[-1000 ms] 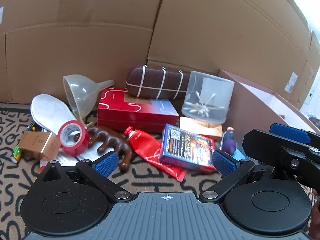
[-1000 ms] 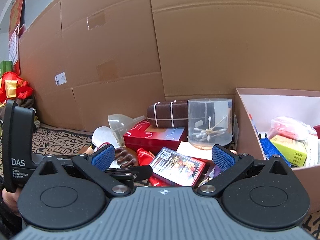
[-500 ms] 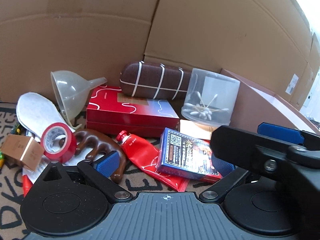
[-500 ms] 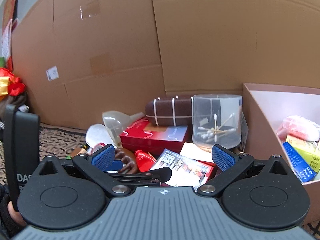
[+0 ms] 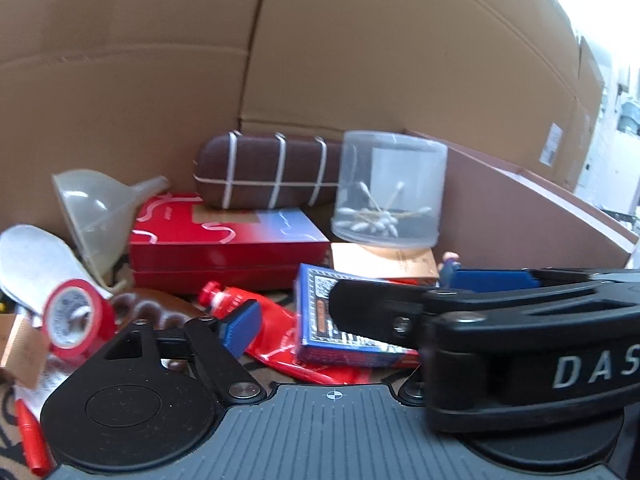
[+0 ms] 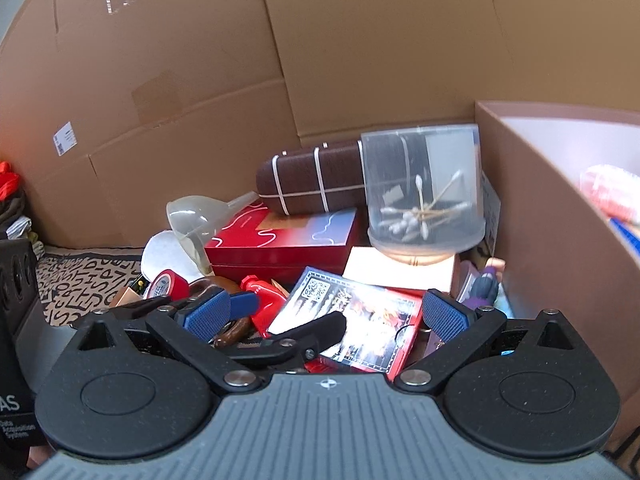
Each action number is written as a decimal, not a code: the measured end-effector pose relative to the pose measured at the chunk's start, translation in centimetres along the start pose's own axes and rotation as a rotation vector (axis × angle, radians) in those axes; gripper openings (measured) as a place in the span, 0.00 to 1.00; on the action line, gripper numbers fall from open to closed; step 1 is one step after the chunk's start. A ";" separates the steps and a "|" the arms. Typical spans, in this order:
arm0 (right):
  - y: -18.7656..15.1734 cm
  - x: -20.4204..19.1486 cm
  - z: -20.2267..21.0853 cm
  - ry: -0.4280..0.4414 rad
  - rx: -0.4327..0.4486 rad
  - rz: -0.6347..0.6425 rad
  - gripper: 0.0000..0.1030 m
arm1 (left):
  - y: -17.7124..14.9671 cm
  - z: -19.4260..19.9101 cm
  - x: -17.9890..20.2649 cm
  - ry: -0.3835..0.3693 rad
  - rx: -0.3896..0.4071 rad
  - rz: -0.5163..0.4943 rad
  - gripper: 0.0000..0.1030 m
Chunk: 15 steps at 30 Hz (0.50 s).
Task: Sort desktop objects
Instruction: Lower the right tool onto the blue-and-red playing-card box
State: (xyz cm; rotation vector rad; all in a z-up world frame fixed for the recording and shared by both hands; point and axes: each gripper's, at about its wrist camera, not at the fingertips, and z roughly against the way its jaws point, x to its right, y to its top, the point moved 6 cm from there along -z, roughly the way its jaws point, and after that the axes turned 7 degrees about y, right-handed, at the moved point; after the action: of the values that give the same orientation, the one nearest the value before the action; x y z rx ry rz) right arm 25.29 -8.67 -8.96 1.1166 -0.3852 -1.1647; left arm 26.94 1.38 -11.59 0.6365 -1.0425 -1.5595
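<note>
1. The card box (image 6: 352,320), blue-edged with a busy printed face and a QR code, lies flat in front of the red gift box (image 6: 280,240), partly over the red tube (image 5: 276,332) and just beside the pink storage box (image 6: 560,240).
2. The left gripper (image 5: 320,320) hangs low over the tube and the card box's near edge. Its jaws are closing; only its left pad shows, the right gripper's body covering the other side, so I cannot tell whether anything is pinched yet.
3. The right gripper (image 6: 326,316) stands wide apart, its pads on either side of the card box without touching it, with a finger of the left gripper crossing between them.
4. My judgement: the card box is light, stiff and glossy, so it could slide. Its long edges look the best place to hold; a hard squeeze may dent the cardboard.
5. The tube is soft and would buckle. It is better held near the cap or by the flat crimped end.
6. The clear cotton-swab tub (image 6: 424,196) behind looks light and easy to tip.
7. Readable writing: "DAS" on a gripper body. The print on the card box is too small to read.
</note>
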 end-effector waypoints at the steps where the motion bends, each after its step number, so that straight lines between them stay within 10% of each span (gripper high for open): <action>1: -0.1 0.1 -0.2 -0.002 -0.005 -0.006 0.98 | -0.1 -0.3 0.0 -0.006 -0.013 -0.001 0.75; 15: -0.8 1.8 -3.1 0.006 -0.036 -0.106 0.99 | 0.0 -0.6 0.9 0.011 -0.024 -0.070 0.53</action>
State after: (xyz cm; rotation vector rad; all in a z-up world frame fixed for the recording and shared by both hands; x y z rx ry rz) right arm 27.95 -8.70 -11.51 1.1199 -0.3022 -1.2566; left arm 27.25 0.37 -11.81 0.6706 -1.0017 -1.6247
